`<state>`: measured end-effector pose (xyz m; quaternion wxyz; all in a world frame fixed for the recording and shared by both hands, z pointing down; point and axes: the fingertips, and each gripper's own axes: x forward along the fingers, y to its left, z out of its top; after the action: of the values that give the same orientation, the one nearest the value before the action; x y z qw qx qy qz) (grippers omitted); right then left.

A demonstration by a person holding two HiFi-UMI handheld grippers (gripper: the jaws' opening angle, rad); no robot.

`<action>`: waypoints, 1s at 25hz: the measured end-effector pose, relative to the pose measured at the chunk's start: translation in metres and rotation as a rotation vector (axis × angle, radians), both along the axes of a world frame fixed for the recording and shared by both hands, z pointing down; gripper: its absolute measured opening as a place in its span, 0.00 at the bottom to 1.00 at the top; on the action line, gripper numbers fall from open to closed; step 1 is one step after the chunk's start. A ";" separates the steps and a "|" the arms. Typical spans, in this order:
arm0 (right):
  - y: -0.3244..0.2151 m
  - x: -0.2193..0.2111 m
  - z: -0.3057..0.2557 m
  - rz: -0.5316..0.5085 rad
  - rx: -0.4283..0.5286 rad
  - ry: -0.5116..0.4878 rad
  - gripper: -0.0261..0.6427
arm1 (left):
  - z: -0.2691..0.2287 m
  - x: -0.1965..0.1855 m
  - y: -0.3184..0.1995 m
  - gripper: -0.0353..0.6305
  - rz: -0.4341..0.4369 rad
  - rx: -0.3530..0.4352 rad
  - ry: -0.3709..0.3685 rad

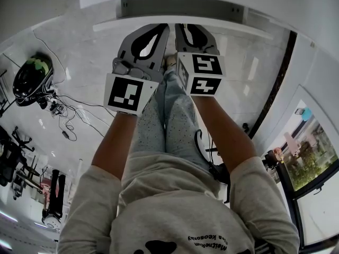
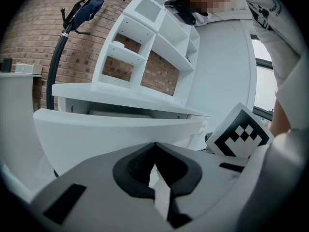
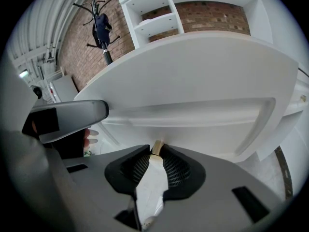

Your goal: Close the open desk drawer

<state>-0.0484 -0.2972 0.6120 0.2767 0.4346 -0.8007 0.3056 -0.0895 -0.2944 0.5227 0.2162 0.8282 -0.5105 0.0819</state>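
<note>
- Dead ahead at twelve o'clock, the drawer (image 3: 193, 76) was seen standing open, pulled out from under the desk top (image 2: 120, 93). Its white front filled the right gripper view, and a long recessed pull was cut across it.
- The right gripper (image 3: 157, 149) was held close to that front, just below the pull. Its jaws were parted by a narrow slit and nothing was clamped. Contact with the front could not be made out.
- The left gripper (image 2: 154, 145) was carried alongside with its jaw tips brought together and nothing between them. The drawer front lay near, at its twelve o'clock.
- From the left gripper view, the right gripper's marker cube (image 2: 239, 134) was spotted at three o'clock. From the right gripper view, the left gripper's grey body was caught at nine o'clock.
- A white shelf unit (image 2: 145, 47) was stood on the desk top against a brick wall (image 2: 29, 37).
- A coat stand (image 3: 100, 25) was picked out at eleven o'clock in the right gripper view.
- From the head view, both grippers were seen side by side, with the forearms stretched out over the person's legs (image 1: 169, 120).
</note>
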 end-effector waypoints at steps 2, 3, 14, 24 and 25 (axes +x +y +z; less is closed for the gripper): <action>-0.002 -0.002 0.001 0.001 0.003 0.001 0.19 | 0.001 -0.002 -0.002 0.08 -0.002 0.001 0.000; -0.003 -0.002 0.001 0.002 0.004 0.001 0.19 | 0.001 -0.002 -0.003 0.08 -0.004 0.000 0.000; -0.019 -0.005 0.003 0.010 0.012 0.000 0.19 | 0.005 -0.005 -0.017 0.08 -0.022 -0.003 -0.003; -0.034 -0.011 0.003 0.018 0.020 0.007 0.19 | 0.010 -0.012 -0.028 0.08 -0.019 -0.025 -0.014; -0.035 -0.012 0.003 0.018 0.020 0.007 0.19 | 0.010 -0.012 -0.029 0.08 -0.020 -0.025 -0.013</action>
<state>-0.0602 -0.3326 0.6154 0.2726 0.4457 -0.7987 0.2986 -0.1017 -0.3230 0.5329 0.2239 0.8197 -0.5193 0.0915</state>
